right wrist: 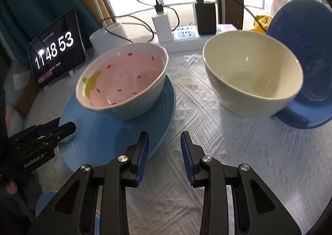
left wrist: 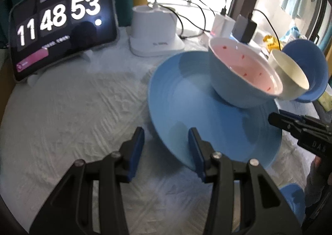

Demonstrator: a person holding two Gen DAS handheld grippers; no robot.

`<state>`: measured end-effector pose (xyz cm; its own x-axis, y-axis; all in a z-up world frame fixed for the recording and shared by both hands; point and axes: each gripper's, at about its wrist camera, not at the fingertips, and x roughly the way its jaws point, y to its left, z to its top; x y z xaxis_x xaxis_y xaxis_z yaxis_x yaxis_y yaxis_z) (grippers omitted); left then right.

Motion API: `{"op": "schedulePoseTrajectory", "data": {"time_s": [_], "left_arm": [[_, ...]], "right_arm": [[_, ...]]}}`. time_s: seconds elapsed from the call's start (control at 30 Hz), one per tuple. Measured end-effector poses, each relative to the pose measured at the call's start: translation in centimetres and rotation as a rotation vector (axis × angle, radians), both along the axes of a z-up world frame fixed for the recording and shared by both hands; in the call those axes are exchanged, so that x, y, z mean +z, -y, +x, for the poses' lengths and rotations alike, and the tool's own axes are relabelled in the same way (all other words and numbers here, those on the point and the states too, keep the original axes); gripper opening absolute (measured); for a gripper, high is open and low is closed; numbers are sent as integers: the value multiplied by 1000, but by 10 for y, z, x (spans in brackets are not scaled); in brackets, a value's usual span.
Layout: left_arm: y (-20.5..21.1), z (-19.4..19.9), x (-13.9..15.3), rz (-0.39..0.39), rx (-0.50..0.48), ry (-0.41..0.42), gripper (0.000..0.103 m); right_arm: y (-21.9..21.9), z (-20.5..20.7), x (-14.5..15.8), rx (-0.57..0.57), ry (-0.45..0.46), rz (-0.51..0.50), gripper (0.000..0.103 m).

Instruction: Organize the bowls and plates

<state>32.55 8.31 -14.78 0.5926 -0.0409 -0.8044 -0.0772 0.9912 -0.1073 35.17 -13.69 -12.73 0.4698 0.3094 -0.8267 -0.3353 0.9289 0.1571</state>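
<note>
With both the right gripper (right wrist: 164, 150) and left gripper (left wrist: 166, 148) released and holding nothing, stacking seems about to begin: nearest sits the light blue plate (right wrist: 99, 143) carrying the strawberry bowl (right wrist: 122, 81), beyond it the cream bowl (right wrist: 253, 77) on the dark blue plate (right wrist: 311, 69), so next likely comes gripping a bowl rim.

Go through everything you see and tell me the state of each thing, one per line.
Left gripper: jaws open, empty, at the light blue plate's rim.
Right gripper: jaws open, empty, above the cloth.
Light blue plate: flat on the cloth, pink bowl on it.
Pink bowl: upright, empty.
Cream bowl: upright, empty, on the dark blue plate's edge.
Dark blue plate: tilted up behind the cream bowl.
Tablet: on, showing 11 48 53.
</note>
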Motion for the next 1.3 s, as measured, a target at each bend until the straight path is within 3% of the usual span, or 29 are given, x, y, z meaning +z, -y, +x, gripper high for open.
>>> {"op": "schedulePoseTrajectory", "data": {"time_s": [0.13, 0.23, 0.33, 0.5, 0.77, 1.3], "left_arm": [[7, 1, 0, -3, -56, 19, 39], [6, 1, 2, 5, -37, 24, 31], [8, -2, 6, 14, -38, 37, 30], [12, -12, 22, 42, -34, 84, 30], [14, -26, 44, 36, -26, 115, 30], [44, -53, 91, 96, -64, 212, 30]], "right_arm": [[-3, 6, -4, 39, -33, 13, 31], [-15, 4, -3, 70, -14, -48, 27], [-24, 1, -3, 82, 12, -125, 27], [-26, 4, -5, 94, -6, -152, 27], [-20, 6, -3, 101, -85, -88, 27], [14, -13, -7, 79, -310, 224, 29]]}}
